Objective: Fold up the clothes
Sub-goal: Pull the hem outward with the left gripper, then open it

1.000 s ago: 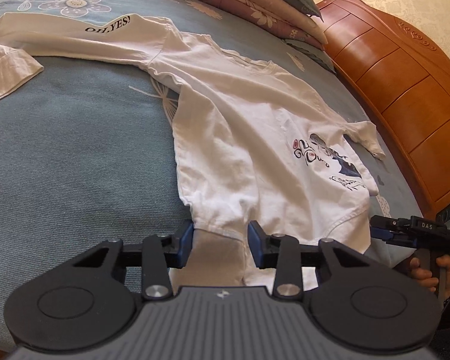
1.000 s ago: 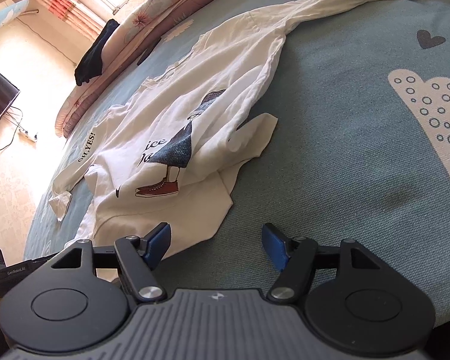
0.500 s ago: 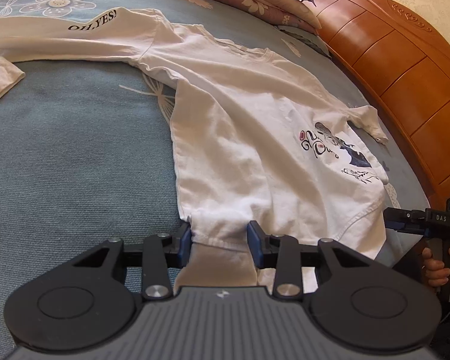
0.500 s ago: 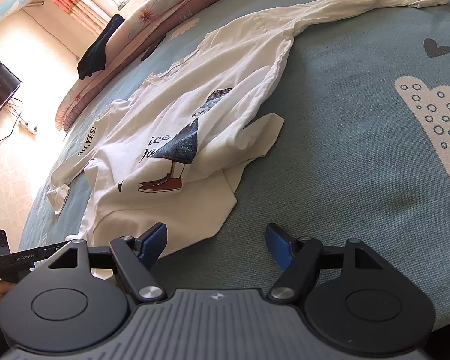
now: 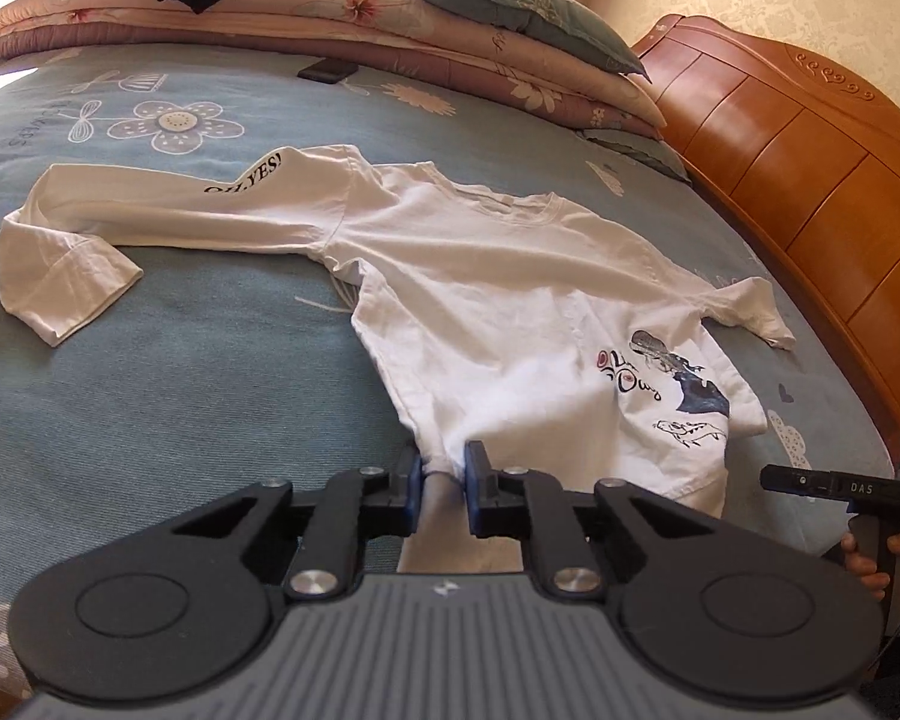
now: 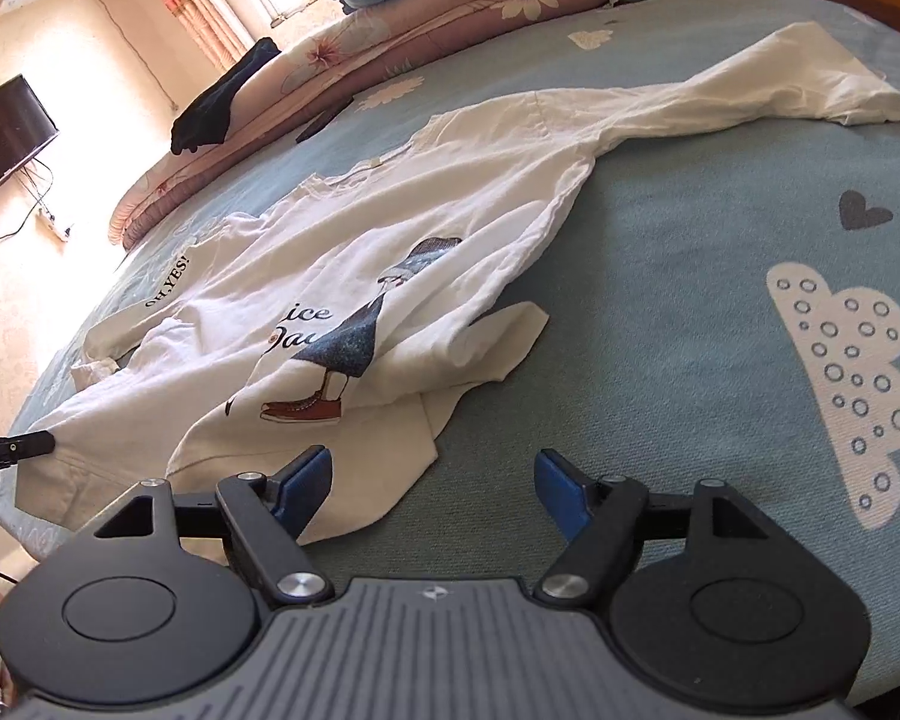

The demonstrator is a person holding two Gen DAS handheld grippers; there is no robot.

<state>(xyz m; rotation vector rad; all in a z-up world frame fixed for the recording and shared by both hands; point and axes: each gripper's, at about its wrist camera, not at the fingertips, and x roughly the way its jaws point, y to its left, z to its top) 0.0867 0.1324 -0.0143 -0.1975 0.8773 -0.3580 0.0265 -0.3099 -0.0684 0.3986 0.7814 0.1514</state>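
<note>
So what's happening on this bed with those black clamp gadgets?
A person is folding clothes with a hand-held gripper in each hand. A white long-sleeved cotton shirt with a cartoon print lies spread on the blue-grey patterned bedspread. The left hand-held gripper is pinched on the shirt's bottom hem. The right hand-held gripper is open by the hem's other corner, gripping nothing yet. No fold shows so far.

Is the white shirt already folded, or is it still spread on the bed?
Mostly spread, not folded: the white shirt lies on the bed with both sleeves out; only its lower edge is bunched and partly turned over.
</note>
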